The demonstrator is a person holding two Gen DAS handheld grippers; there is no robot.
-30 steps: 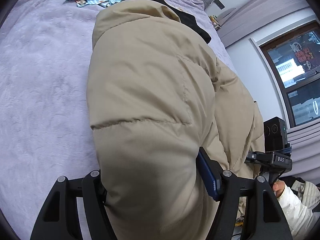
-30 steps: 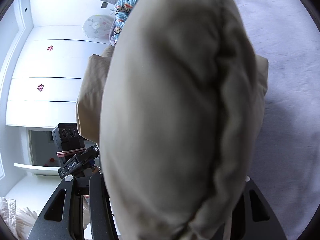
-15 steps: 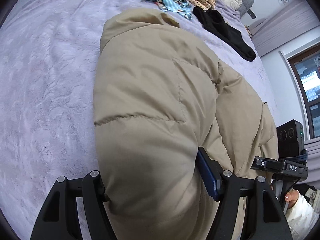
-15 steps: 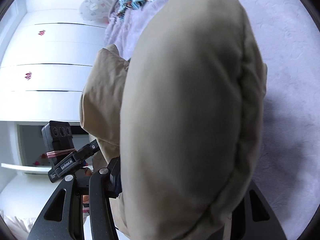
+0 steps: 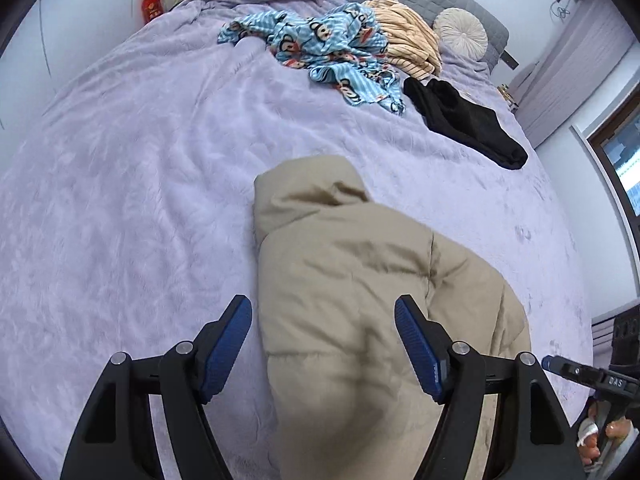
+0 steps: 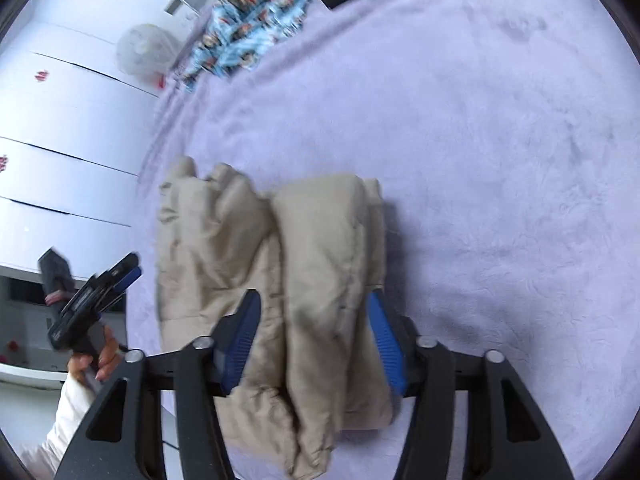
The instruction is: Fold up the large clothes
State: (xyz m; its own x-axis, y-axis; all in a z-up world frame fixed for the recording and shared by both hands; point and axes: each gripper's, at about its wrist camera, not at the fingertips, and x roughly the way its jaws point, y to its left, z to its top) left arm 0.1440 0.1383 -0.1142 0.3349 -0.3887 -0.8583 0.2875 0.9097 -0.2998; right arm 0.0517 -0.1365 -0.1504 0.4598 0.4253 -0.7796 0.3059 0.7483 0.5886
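Note:
A beige puffy jacket (image 5: 340, 280) lies bunched in thick folds on the purple bed cover (image 5: 120, 200). My left gripper (image 5: 320, 320) hovers over its near end with jaws opening. The left pad is clear of the fabric and nothing is pinched. In the right wrist view the jacket (image 6: 320, 240) shows as two side-by-side rolls. My right gripper (image 6: 312, 320) has one roll between its blue pads, which press on it as the jaws close. The left gripper (image 6: 132, 270) also shows there at the left, held by a hand (image 6: 92, 360).
At the far end of the bed lie a blue patterned garment (image 5: 328, 52), a striped tan one (image 5: 408, 36), a black one (image 5: 464, 120) and a round cushion (image 5: 460, 32). White wardrobe doors (image 6: 60, 120) stand beyond the bed's left side. A window is at the right.
The jacket, earlier raised close to both cameras, now lies lower on the bed. The left gripper has let go of it and drawn back. Both views have tilted toward the bed.

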